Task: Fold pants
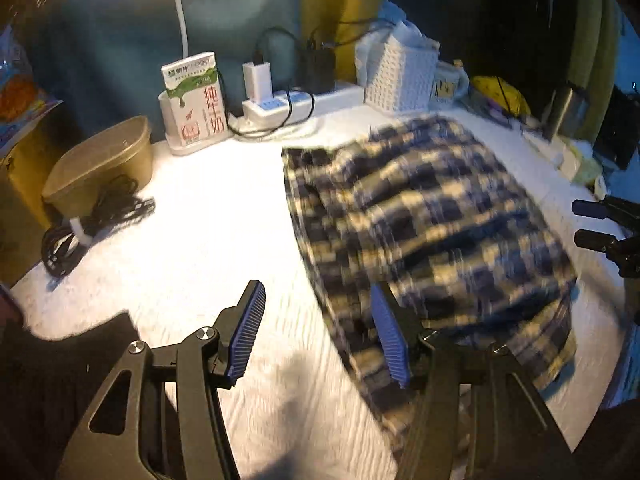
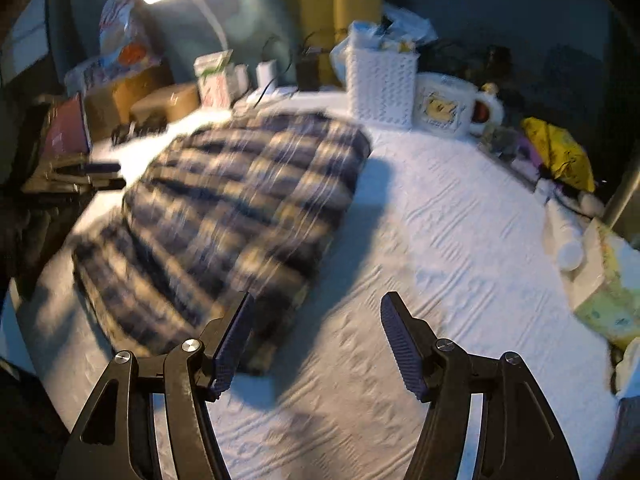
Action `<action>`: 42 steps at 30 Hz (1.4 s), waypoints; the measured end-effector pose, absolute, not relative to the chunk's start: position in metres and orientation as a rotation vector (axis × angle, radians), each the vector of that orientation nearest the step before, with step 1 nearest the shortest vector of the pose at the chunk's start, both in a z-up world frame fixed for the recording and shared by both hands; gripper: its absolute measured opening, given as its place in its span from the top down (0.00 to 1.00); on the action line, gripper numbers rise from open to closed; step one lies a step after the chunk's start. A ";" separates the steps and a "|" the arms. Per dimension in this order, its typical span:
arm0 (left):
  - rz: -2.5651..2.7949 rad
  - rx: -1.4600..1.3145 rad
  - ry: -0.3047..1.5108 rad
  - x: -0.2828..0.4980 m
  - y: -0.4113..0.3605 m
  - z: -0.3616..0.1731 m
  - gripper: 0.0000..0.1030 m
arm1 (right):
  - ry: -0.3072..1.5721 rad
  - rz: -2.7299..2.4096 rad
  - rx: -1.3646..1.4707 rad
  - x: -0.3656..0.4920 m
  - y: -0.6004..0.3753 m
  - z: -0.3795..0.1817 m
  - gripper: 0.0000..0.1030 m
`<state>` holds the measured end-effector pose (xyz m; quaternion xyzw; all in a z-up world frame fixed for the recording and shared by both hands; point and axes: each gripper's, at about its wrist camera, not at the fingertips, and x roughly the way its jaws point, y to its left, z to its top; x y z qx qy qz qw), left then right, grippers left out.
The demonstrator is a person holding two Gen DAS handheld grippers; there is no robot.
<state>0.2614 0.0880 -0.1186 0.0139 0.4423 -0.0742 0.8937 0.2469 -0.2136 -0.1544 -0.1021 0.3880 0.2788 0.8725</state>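
Observation:
The blue-and-cream plaid pants (image 1: pixel 432 216) lie folded into a thick stack on the white table cover (image 1: pixel 208 240); they are motion-blurred. My left gripper (image 1: pixel 318 304) is open and empty, its right finger over the stack's near left edge. The right gripper (image 1: pixel 600 224) shows at the far right of the left wrist view, open. In the right wrist view the pants (image 2: pixel 224 220) lie left of centre. My right gripper (image 2: pixel 318 312) is open and empty, its left finger by the stack's near right corner.
At the back stand a milk carton (image 1: pixel 196 96), a power strip with chargers (image 1: pixel 280 100), a white basket (image 1: pixel 400 76) and a mug (image 2: pixel 444 108). A tan lidded box (image 1: pixel 100 160) and coiled black cables (image 1: pixel 88 224) sit left. Yellow bag (image 2: pixel 560 152) and clutter sit right.

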 end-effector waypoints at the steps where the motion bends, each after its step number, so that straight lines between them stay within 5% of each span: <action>1: -0.164 0.016 0.912 0.266 0.089 -0.117 0.47 | 0.797 0.579 -0.192 0.252 -0.217 -0.149 0.35; 28: -0.274 -0.091 0.967 0.376 0.086 -0.163 0.36 | 0.891 0.622 -0.026 0.406 -0.169 -0.181 0.34; 32: -0.331 -0.140 0.960 0.374 0.086 -0.164 0.65 | 0.892 0.658 0.011 0.411 -0.165 -0.182 0.34; 38: -0.320 -0.115 0.914 0.368 0.081 -0.160 0.80 | 0.898 0.698 0.024 0.414 -0.157 -0.183 0.35; 40: -0.321 -0.127 0.903 0.367 0.082 -0.159 0.82 | 0.898 0.720 0.015 0.413 -0.153 -0.183 0.53; 42: -0.320 -0.124 0.879 0.364 0.082 -0.154 0.85 | 0.894 0.723 -0.009 0.411 -0.148 -0.183 0.56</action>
